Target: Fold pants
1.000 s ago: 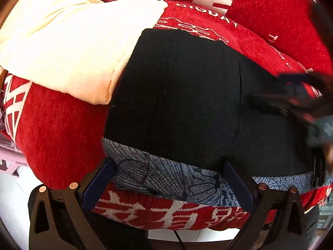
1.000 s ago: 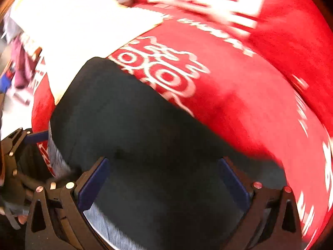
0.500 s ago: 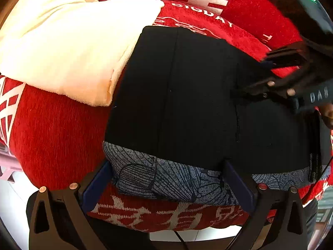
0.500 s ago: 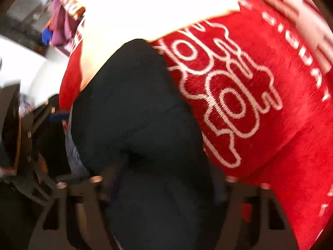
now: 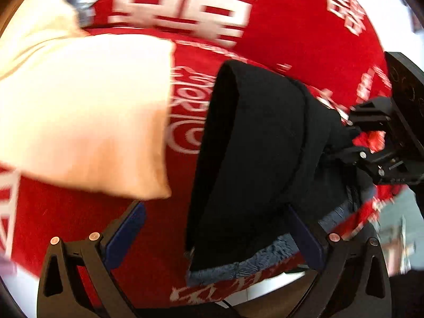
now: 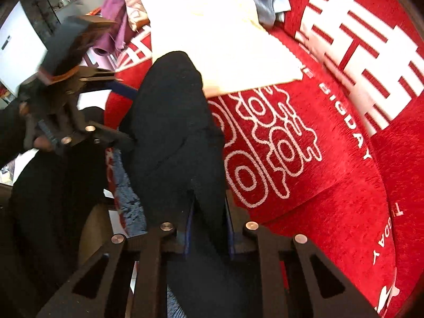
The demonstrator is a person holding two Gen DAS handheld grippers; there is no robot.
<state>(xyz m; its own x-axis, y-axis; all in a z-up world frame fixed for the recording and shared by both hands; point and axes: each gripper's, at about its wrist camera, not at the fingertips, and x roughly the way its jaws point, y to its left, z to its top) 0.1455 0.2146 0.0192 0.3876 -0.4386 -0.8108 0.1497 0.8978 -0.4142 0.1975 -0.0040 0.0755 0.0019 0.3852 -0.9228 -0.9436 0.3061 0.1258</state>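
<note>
The black pants [image 5: 254, 153] with a grey-blue patterned waistband [image 5: 238, 267] lie on the red cover, one side lifted into a raised fold. My right gripper [image 6: 209, 228] is shut on that black fabric [image 6: 175, 132] and holds it up; it shows at the right of the left wrist view [image 5: 371, 143]. My left gripper [image 5: 217, 235] is open, its fingers either side of the waistband end, holding nothing; it shows at the left of the right wrist view [image 6: 79, 106].
The red cover with white characters [image 6: 331, 145] spreads all around. A folded cream cloth [image 5: 87, 116] lies just left of the pants. Grey and purple clothes [image 6: 116, 23] lie at the far edge. A white floor shows below the near edge.
My right gripper closed on the right side of the pants and lifted it up and over to the left. The flat black panel is now a raised fold. My left gripper shifted, still open.
</note>
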